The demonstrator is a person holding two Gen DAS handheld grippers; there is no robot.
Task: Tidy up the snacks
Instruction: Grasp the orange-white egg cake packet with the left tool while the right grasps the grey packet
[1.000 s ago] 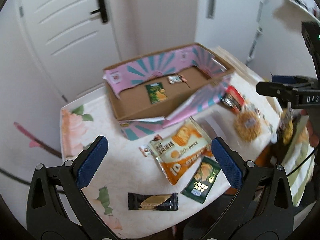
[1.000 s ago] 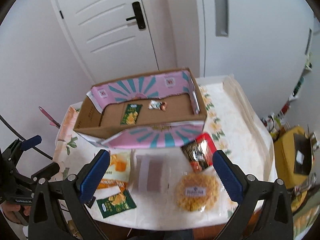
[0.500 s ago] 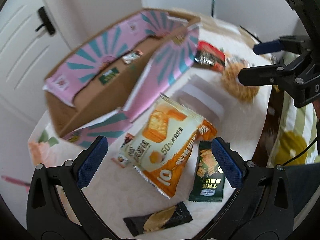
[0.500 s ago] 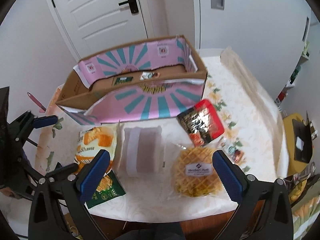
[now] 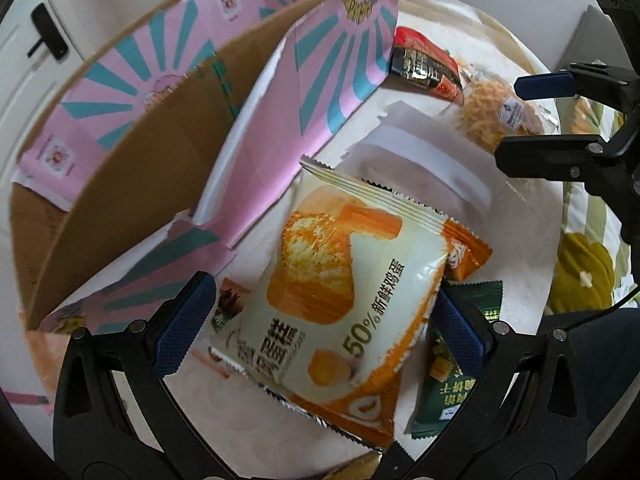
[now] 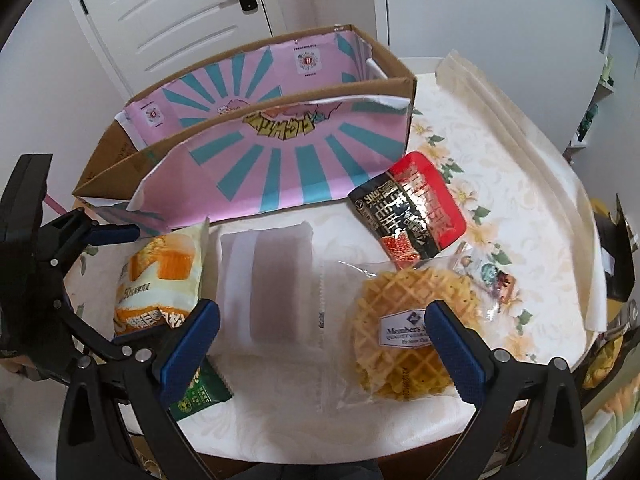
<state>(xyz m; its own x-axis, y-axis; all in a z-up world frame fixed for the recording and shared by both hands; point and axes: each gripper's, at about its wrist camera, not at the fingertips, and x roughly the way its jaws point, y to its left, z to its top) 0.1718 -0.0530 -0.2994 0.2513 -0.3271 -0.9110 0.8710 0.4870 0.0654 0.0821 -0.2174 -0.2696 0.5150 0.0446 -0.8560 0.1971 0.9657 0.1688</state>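
A: How do the claws stand?
B: Both gape wide: left claw (image 5: 320, 334) straddles the egg cake packet (image 5: 340, 300); right claw (image 6: 320, 338) hovers over the waffle bag (image 6: 404, 336) at the tabletop's (image 6: 500, 168) near edge.
A: Farther back?
B: The pink-lined cardboard box (image 6: 280, 160), then a white door (image 6: 168, 12).

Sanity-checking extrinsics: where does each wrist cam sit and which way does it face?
Left wrist: on the left gripper, low over the orange-and-cream cake packet between its open blue-padded fingers; the right gripper shows upper right.
Right wrist: on the right gripper, angled down at the round waffle pack; the left gripper shows left.
Shared: cake packet, pink-and-teal cardboard box, white pouch.
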